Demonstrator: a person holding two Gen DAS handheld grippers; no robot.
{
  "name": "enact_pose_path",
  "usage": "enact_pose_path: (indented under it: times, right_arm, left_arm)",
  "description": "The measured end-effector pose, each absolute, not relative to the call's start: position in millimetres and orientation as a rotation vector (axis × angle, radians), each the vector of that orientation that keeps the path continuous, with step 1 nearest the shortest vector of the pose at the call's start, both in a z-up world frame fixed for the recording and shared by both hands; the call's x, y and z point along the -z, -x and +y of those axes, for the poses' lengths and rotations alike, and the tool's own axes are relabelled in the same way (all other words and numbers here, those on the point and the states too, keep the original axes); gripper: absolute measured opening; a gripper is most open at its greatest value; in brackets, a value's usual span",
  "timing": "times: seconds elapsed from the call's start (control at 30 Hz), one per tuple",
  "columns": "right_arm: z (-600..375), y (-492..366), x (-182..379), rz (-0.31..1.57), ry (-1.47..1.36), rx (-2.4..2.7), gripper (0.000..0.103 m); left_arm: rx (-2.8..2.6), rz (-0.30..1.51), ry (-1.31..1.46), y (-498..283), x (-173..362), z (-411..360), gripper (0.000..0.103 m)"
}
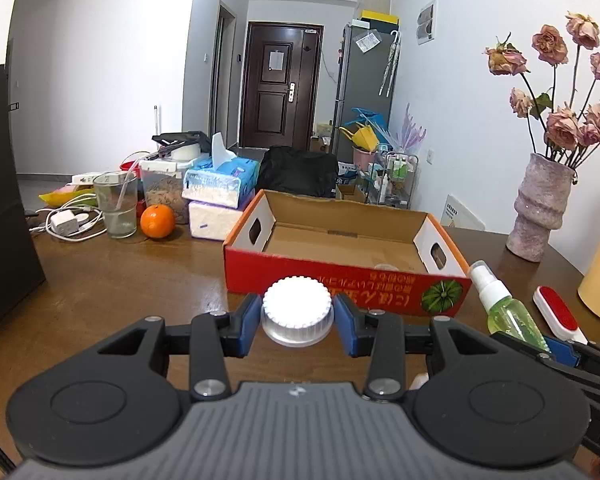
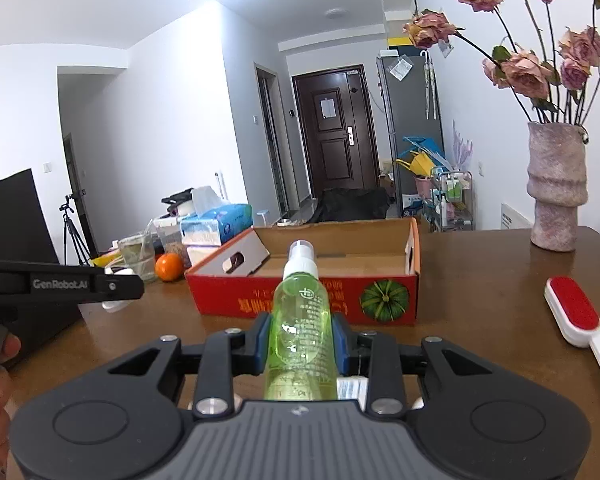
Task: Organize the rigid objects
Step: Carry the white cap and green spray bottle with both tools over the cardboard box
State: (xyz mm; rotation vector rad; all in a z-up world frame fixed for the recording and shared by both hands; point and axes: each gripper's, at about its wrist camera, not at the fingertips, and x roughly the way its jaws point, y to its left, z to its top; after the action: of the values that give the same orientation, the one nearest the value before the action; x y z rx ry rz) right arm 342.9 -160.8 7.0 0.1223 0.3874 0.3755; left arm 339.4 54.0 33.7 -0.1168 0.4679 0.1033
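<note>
My left gripper [image 1: 297, 322] is shut on a clear jar with a ribbed white lid [image 1: 297, 308], held above the brown table just in front of the red cardboard box [image 1: 340, 288]. In the right wrist view my right gripper [image 2: 302, 342] is shut on a green spray bottle [image 2: 301, 320] with a white nozzle pointing toward the same box [image 2: 300, 300]. The spray bottle [image 1: 500, 308] also shows at the right of the left wrist view. The box is open-topped, and its brown floor looks nearly bare.
A red and white lint brush [image 2: 576, 316] lies on the table to the right. A pink vase of dried roses [image 2: 556, 192] stands at the back right. Left of the box are tissue packs [image 1: 220, 188], an orange [image 1: 157, 221], a glass [image 1: 116, 204] and cables [image 1: 68, 220].
</note>
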Motion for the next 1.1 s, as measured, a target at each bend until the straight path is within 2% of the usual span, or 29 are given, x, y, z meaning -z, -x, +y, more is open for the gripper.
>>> enact_pose_path:
  times: [1.1]
  right_arm:
    - [-143.1,-469.9,-17.5,0.392,-0.175,-0.369,0.03]
  left_arm:
    - [-0.172,0.466,0.202,-478.7,-43.4,67.6,0.042]
